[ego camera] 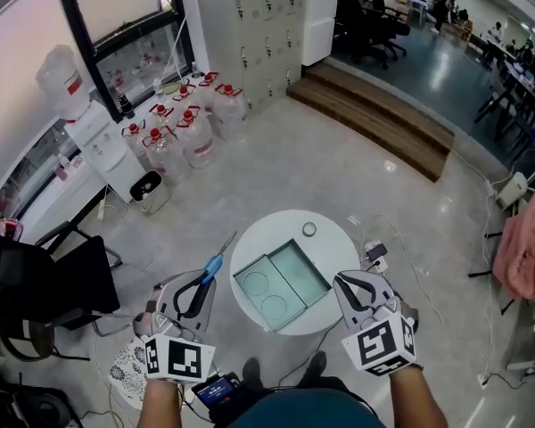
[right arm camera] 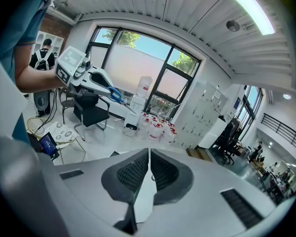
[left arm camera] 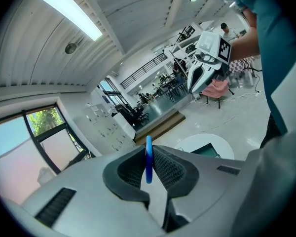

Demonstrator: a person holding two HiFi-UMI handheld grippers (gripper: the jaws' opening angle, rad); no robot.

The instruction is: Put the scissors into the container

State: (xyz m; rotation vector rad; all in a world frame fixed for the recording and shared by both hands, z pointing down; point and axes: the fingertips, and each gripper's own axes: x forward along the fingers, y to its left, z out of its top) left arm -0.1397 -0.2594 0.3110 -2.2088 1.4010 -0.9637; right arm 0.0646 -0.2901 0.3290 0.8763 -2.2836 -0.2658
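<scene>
The scissors (ego camera: 216, 259) have a blue handle and thin blades that point up and to the right, left of the round white table (ego camera: 330, 239). My left gripper (ego camera: 205, 279) is shut on the blue handle, which shows edge-on between the pads in the left gripper view (left arm camera: 148, 159). The container (ego camera: 281, 283), a shallow metal tray with two compartments, lies on the table and also appears in the left gripper view (left arm camera: 207, 150). My right gripper (ego camera: 349, 285) hovers over the table's right edge, jaws shut and empty (right arm camera: 149, 169). From the right gripper view, the left gripper (right arm camera: 89, 75) holds the scissors (right arm camera: 114, 94) in the air.
A small round object (ego camera: 309, 229) lies at the table's far side. Water jugs (ego camera: 192, 123) and a dispenser (ego camera: 94, 132) stand at the back left. A black chair (ego camera: 49, 283) is at the left, cables and a plug (ego camera: 375, 252) lie right of the table, and a wooden step (ego camera: 374, 114) is beyond.
</scene>
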